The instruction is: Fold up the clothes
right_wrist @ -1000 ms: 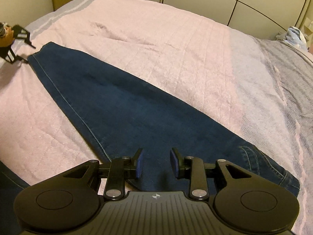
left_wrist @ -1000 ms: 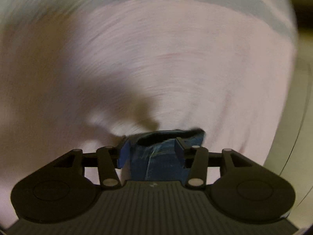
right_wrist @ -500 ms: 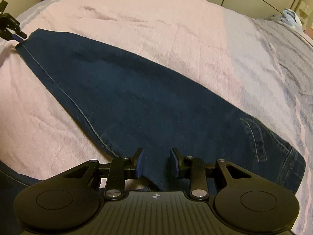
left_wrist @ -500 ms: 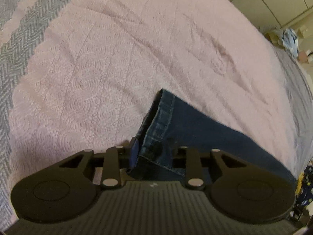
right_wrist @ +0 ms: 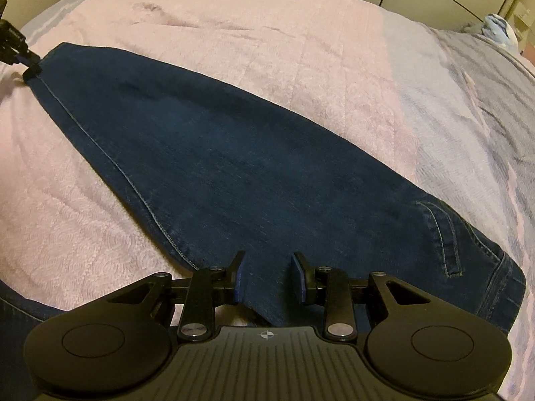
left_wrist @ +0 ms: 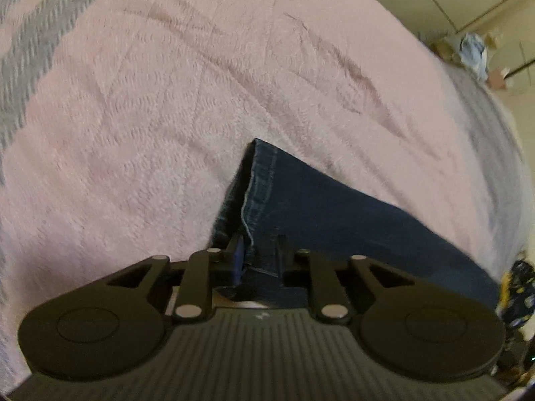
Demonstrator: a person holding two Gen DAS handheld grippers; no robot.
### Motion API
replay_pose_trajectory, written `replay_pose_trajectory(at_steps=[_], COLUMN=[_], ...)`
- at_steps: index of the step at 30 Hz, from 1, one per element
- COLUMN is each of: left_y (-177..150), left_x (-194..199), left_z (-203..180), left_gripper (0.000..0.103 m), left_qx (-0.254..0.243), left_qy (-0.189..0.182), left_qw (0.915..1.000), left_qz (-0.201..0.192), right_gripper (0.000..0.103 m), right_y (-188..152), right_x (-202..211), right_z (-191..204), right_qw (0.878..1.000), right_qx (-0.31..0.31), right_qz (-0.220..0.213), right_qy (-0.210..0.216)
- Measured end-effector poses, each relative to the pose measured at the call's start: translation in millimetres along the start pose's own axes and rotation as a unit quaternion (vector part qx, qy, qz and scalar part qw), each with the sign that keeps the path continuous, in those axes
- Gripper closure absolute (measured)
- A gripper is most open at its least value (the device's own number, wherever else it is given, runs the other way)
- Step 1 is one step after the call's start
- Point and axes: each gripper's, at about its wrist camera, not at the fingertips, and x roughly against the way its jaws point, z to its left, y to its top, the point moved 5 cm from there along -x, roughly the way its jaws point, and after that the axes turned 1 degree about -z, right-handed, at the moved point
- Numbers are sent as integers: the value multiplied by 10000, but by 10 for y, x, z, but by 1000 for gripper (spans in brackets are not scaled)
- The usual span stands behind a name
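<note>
Left tool [left_wrist: 259, 250] was closing on the jeans [right_wrist: 234, 153] hem; right tool [right_wrist: 269, 275] squeezed the jeans' edge on the pink bed [right_wrist: 301, 43].

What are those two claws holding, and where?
The left gripper is closing on the jeans' leg hem; the right gripper straddles denim near the waist, grip unclear.

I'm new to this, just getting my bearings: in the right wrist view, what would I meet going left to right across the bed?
Left hand-held gripper closing on the hem at the far left → jeans leg → back pocket → grey part of the bedspread.
</note>
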Motion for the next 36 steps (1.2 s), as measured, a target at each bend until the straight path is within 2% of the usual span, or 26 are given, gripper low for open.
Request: replay_pose_trajectory(at_steps=[6, 9, 11, 12, 17, 18, 19, 20, 22, 23, 25, 27, 28, 29, 31, 34, 36], left_y=[-70, -48, -33, -32, -48, -78, -142, -228, -452, -524, -523, -425, -390, -398, -494, -634, -638], left_x=[-7, -52, -95, -107, 439, 544, 582, 567, 291, 183, 153, 364, 476, 500, 437, 329, 210], left_z=[-67, -45, -45, -60, -18, 95, 170, 231, 287, 294, 228, 191, 250, 302, 267, 180, 188], left_gripper=[87, 86, 91, 101, 99, 98, 98, 98, 97, 97, 100, 100, 98, 97, 98, 96, 94], left_qx=[-571, -532, -407, -383, -483, -381, -458, -612, -1039, -1161, -1167, -772, -514, -489, -897, -1471, -1434], left_qy=[300, 337, 220, 143, -382, -556, -536, -397, 244, 467, 523, -15, -239, -227, 118, 649, 899], left_qw=[9978, 9980, 9989, 9992, 9965, 9962, 9966, 9971, 9933, 9904, 9916, 9954, 9951, 9960, 9953, 9869, 9855], left_qz=[173, 113, 63, 41, -568, -551, -417, -196, 444, 582, 199, -571, -805, -713, -342, 101, 139], right_gripper=[71, 71, 71, 71, 71, 71, 71, 71, 71, 71, 71, 71, 71, 71, 71, 71, 71], right_y=[-16, -16, -7, -4, -7, -15, -27, -39, -62, -71, -61, 3, 25, 21, -19, -54, -40], right_x=[-10, -23, -25, -25, -6, -11, -29, -48, -96, -131, -173, -126, -92, -80, -105, -118, -111], right_z=[-8, 9, 21, 26, 2, -8, -19, -29, -28, -11, 37, 73, 70, 56, 44, 55, 68], right_qw=[10000, 10000, 10000, 10000, 10000, 10000, 9999, 9999, 9996, 9994, 9993, 9997, 9998, 9996, 9989, 9984, 9982], right_qx=[-86, -80, -47, -31, 2, -7, -37, -70, -189, -229, -147, -24, -102, -181, -291, -353, -374], right_qz=[9, 22, 19, 17, 28, 38, 76, 113, 178, 242, 320, 215, 129, 109, 233, 309, 290], right_qy=[-13, -32, -38, -41, -75, -72, -61, -44, 69, 125, 108, 133, 149, 196, 280, 328, 364])
